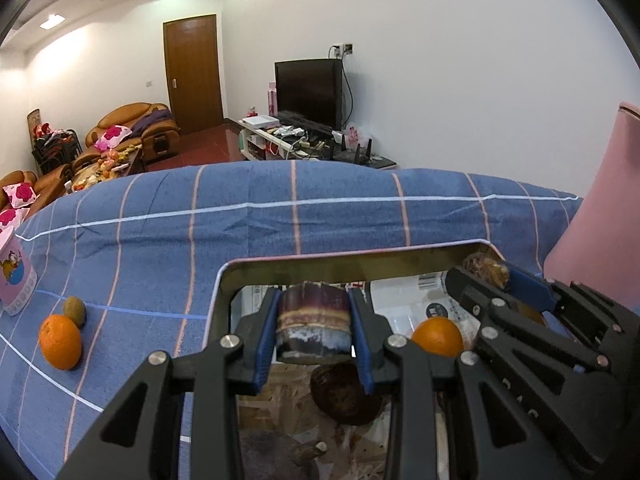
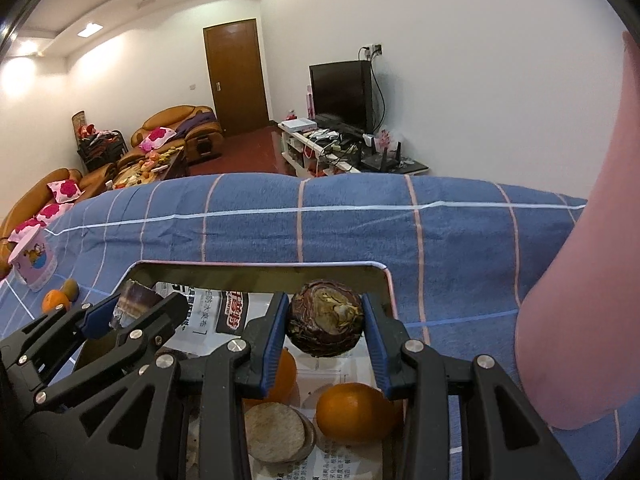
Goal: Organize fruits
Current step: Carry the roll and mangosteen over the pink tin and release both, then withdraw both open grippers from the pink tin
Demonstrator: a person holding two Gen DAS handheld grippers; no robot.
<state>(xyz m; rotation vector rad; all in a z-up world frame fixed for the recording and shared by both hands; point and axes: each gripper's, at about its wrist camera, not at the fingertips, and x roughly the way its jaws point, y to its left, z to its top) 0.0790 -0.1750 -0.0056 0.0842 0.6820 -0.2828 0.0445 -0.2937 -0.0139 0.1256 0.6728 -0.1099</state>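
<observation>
My left gripper [image 1: 314, 330] is shut on a purple sugarcane piece [image 1: 314, 320] and holds it over a newspaper-lined metal tray [image 1: 280, 266]. My right gripper [image 2: 326, 330] is shut on a dark brown round fruit [image 2: 326, 322] over the same tray [image 2: 256, 270]. Each gripper also shows in the other's view, the right one [image 1: 486, 270] and the left one [image 2: 132, 312]. In the tray lie oranges [image 2: 352, 410] [image 1: 438, 336], a cut sugarcane end [image 2: 276, 432] and another dark fruit [image 1: 344, 394]. An orange [image 1: 60, 342] and a kiwi [image 1: 75, 310] lie on the blue cloth to the left.
A pink cartoon cup [image 1: 14, 280] stands at the far left of the blue checked cloth [image 1: 320, 216]. A large pink container [image 2: 580, 280] stands close on the right. Beyond the table's far edge are sofas, a TV stand and a door.
</observation>
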